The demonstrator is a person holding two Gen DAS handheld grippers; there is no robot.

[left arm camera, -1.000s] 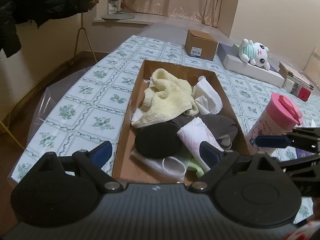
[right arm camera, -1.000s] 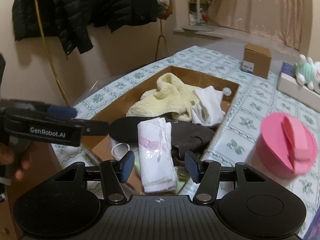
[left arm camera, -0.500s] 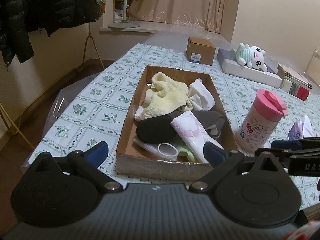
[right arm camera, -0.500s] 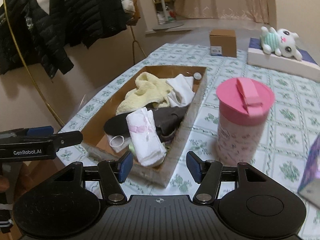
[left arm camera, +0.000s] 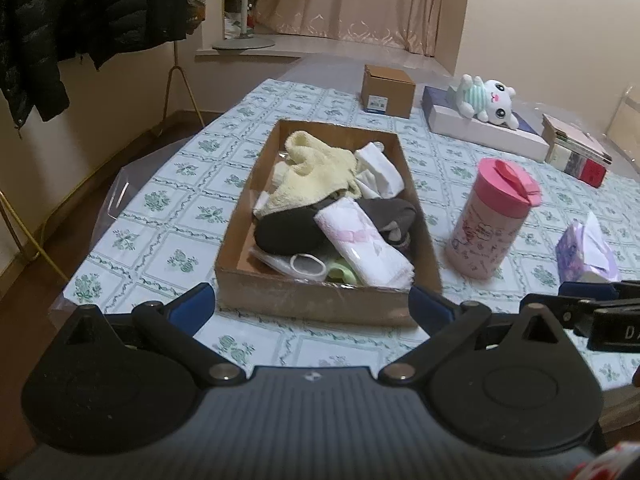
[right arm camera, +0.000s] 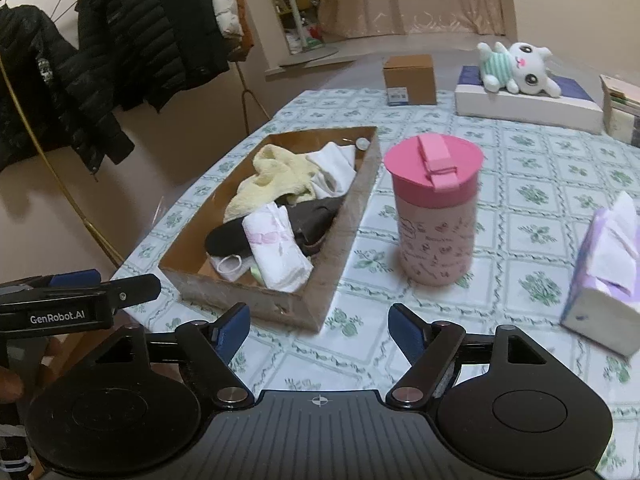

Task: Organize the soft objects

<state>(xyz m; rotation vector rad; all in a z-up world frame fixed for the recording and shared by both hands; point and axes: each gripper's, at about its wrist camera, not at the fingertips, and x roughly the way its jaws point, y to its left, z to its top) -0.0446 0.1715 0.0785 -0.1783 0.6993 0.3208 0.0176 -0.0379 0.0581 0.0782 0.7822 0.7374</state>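
The main risk, as I judge it, lies in the pile itself; the cloths in the cardboard box (left arm camera: 326, 300) overlap, so a pinch on one piece may drag its neighbour over the low wall; the folded white towel (left arm camera: 362, 246) already hangs against the near right corner and could slide out onto the table (left arm camera: 168, 208). The pink cup (right arm camera: 436, 208) stands just beside the box's right wall; a sideways sweep of the right gripper (right arm camera: 319, 328) could knock it over; the tissue pack (right arm camera: 604, 280) further right is lighter and would shift at a touch. The two grippers also sit near each other in front of the box, so they could collide if both reach in together.

The left gripper (left arm camera: 313, 307) has its jaws spread wide and holds nothing; the right gripper's jaws are likewise spread and empty; both hover short of the box's near edge.

Inside the box lie a crumpled yellow towel (left arm camera: 314, 174) toward the far end, a white cloth (left arm camera: 380, 174) beside it, dark socks (left arm camera: 290, 230) in the middle under the folded towel, and a face mask (left arm camera: 306, 264) at the near end; everything looks limp and loosely heaped rather than sorted.
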